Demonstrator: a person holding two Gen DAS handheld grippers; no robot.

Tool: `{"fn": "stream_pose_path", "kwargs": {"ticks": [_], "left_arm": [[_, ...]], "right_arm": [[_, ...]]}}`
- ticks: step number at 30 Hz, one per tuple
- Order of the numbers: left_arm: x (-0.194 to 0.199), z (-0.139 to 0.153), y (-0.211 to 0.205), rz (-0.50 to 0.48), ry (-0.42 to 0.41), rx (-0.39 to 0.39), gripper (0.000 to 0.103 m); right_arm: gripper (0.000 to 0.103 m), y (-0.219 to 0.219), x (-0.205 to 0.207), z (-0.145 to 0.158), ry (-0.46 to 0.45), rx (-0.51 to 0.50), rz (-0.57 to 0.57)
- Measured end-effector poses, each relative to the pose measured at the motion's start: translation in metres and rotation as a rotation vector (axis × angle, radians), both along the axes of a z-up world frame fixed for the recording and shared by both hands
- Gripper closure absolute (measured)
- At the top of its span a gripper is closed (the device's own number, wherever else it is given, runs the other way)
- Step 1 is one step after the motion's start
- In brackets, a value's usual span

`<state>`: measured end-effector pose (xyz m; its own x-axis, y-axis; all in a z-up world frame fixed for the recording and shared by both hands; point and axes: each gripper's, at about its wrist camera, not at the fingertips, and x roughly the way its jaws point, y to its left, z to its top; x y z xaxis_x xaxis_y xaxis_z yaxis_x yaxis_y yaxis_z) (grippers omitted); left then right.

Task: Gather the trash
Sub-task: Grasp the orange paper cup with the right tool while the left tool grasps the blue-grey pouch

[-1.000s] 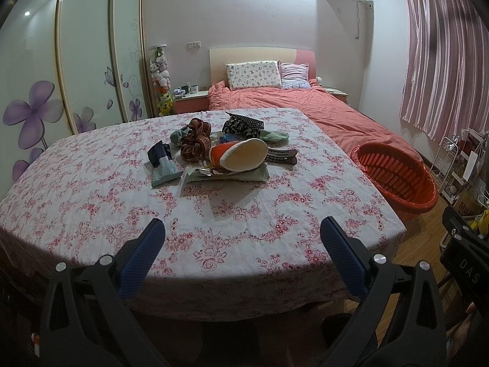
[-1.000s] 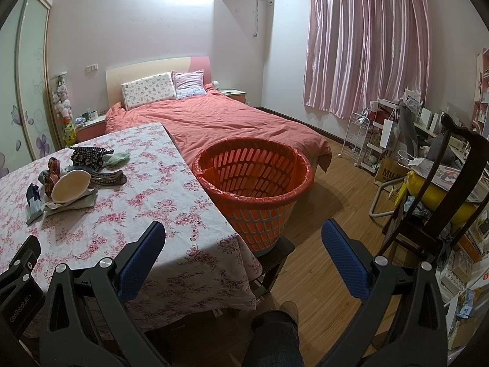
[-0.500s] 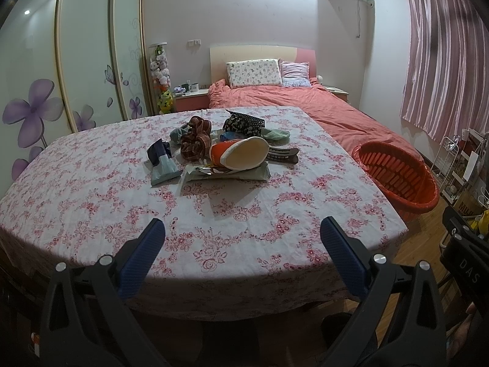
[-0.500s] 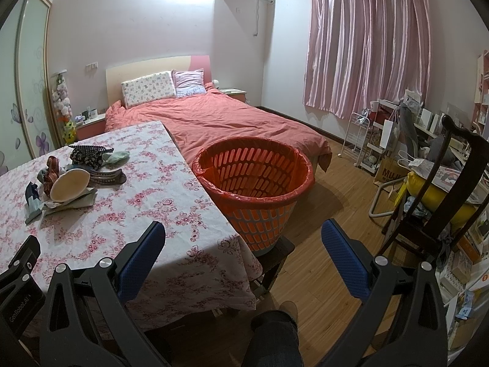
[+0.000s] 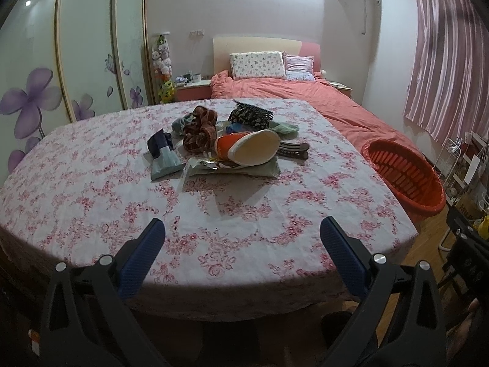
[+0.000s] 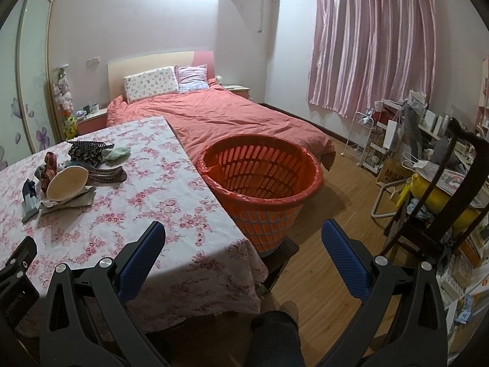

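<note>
A heap of trash lies mid-table on the floral cloth [image 5: 214,214]: an orange paper cup [image 5: 247,150] on its side, a pale wrapper [image 5: 262,169], a blue-grey packet [image 5: 163,156], a brown plaid cloth lump [image 5: 200,130], a dark dotted pouch [image 5: 249,116] and a dark hair clip [image 5: 292,150]. The heap also shows at the left of the right wrist view, with the cup [image 6: 65,183]. An orange slotted basket [image 6: 259,183] stands on the floor beside the table's right edge. My left gripper [image 5: 241,238] is open and empty over the table's near edge. My right gripper [image 6: 243,240] is open and empty above the table corner.
A bed with a salmon cover [image 6: 232,122] lies behind the table. A wardrobe with flower doors [image 5: 76,61] is at the left. A dark chair [image 6: 443,189], a white wire rack [image 6: 366,140] and cluttered shelves stand at the right on the wood floor [image 6: 333,220].
The left gripper has moved slightly forward toward the table, so the heap sits a little lower in its view. The right gripper has barely moved. Both stay open.
</note>
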<state>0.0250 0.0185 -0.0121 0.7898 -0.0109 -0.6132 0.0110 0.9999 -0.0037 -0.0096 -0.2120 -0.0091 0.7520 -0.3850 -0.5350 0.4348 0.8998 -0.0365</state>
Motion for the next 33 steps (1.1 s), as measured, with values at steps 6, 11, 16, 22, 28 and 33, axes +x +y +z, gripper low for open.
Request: {"fn": "stream_pose_path", "kwargs": {"ticks": [6, 11, 16, 22, 28, 33], "left_arm": [[0.028, -0.01, 0.034, 0.063, 0.039, -0.035, 0.004], [0.059, -0.014, 0.071, 0.149, 0.042, -0.052, 0.004], [0.094, -0.017, 0.103, 0.202, 0.069, -0.05, 0.004], [0.137, -0.024, 0.13, 0.237, 0.097, -0.064, 0.006], [0.184, -0.039, 0.143, 0.242, 0.152, -0.077, 0.019], [0.21, -0.056, 0.152, 0.231, 0.213, -0.095, 0.027]], "right_arm": [[0.002, 0.007, 0.02, -0.006, -0.011, 0.006, 0.062], [0.002, 0.013, 0.041, -0.008, -0.012, 0.022, 0.114], [0.002, 0.032, 0.064, -0.003, -0.014, 0.042, 0.198], [0.008, 0.064, 0.093, 0.001, -0.004, 0.124, 0.359], [0.016, 0.091, 0.118, -0.005, 0.032, 0.171, 0.453], [0.022, 0.113, 0.143, -0.009, 0.065, 0.238, 0.514]]}}
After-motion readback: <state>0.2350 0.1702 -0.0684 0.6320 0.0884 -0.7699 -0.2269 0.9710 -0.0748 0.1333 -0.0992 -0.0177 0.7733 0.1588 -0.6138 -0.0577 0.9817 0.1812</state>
